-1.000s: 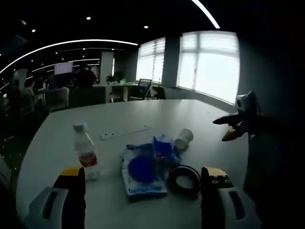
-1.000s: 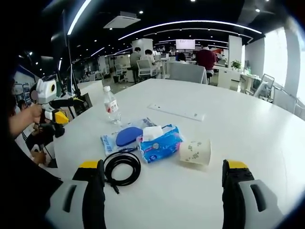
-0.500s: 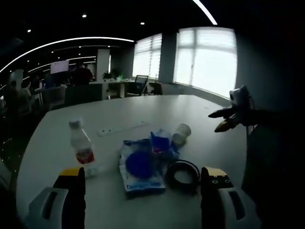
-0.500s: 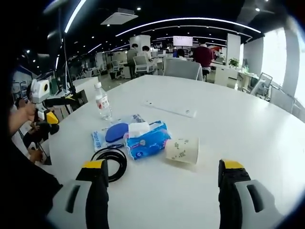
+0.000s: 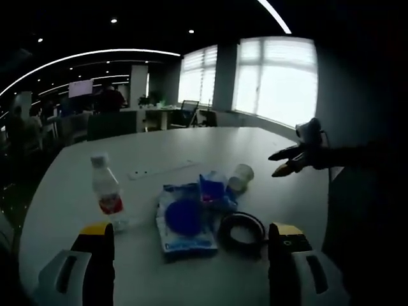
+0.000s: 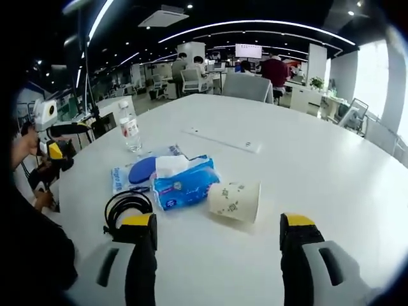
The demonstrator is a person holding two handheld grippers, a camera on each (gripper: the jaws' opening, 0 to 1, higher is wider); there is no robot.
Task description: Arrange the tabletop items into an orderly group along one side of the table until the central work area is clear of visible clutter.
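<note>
Open-plan office behind, ceiling light strips, bright windows on one side. White round table [image 6: 331, 159] carries a loose cluster near the edge where the person stands.

Cluster: water bottle [image 6: 129, 134] upright, nearest the left gripper's side; blue flat pack [image 5: 185, 220] lying flat beside it; tissue pack [image 6: 185, 183] touching the flat pack; paper cup [image 6: 234, 201] on its side just beside the tissues; coiled black cable [image 6: 126, 207] closest to the edge. White strip [image 6: 223, 139] lies apart, toward the table's middle.

Right gripper [image 6: 217, 229]: jaws spread wide, empty, aimed at the cup. Left gripper [image 5: 190, 237]: jaws apart, empty, low by the near edge.

Risks, judged:
- Cup lies on its side; a nudge could roll it off.
- Thin paper wall may crush under a hard squeeze.
- Bottle is tall and could topple if brushed.
- Cable near the edge may snag a jaw or drag off.
</note>
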